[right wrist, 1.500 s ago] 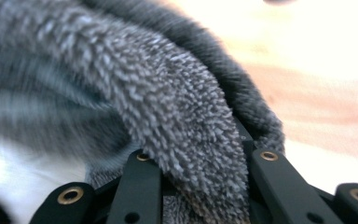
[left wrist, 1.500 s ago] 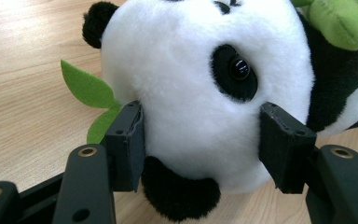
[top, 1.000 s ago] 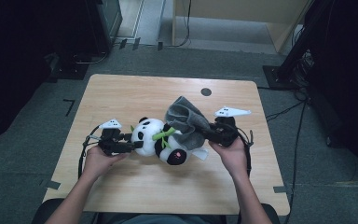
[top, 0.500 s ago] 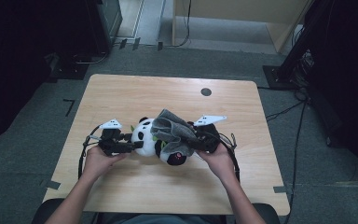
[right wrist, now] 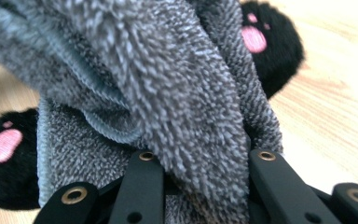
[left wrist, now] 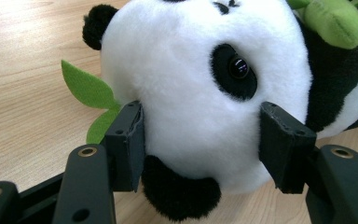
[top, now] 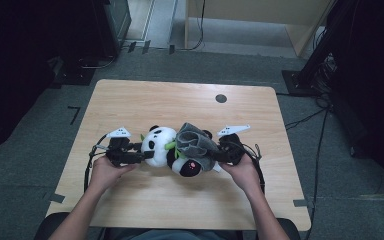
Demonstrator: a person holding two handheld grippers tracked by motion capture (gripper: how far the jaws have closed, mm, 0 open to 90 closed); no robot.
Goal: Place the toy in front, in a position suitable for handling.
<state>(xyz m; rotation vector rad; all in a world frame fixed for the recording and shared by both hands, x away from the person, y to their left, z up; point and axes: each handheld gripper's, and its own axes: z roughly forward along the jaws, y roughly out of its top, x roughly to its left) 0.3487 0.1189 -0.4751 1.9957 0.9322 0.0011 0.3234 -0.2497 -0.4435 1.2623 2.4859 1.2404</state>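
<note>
The left gripper (top: 139,157) has its jaws spread wide and pressed against both sides of the plush panda (top: 161,145)'s white head, likely pinning the toy to the table (top: 130,100) so it cannot slide. Just beyond that gripper lies the panda's body, draped in the grey cloth (top: 194,142). The right gripper (top: 219,156) pinches a thick fold of that cloth between nearly closed jaws, apparently to drag it across the panda.

Black two-jaw tongs (top: 141,157) with brass-ringed screw holes, white three-cornered top plates, trailing black cables.
</note>
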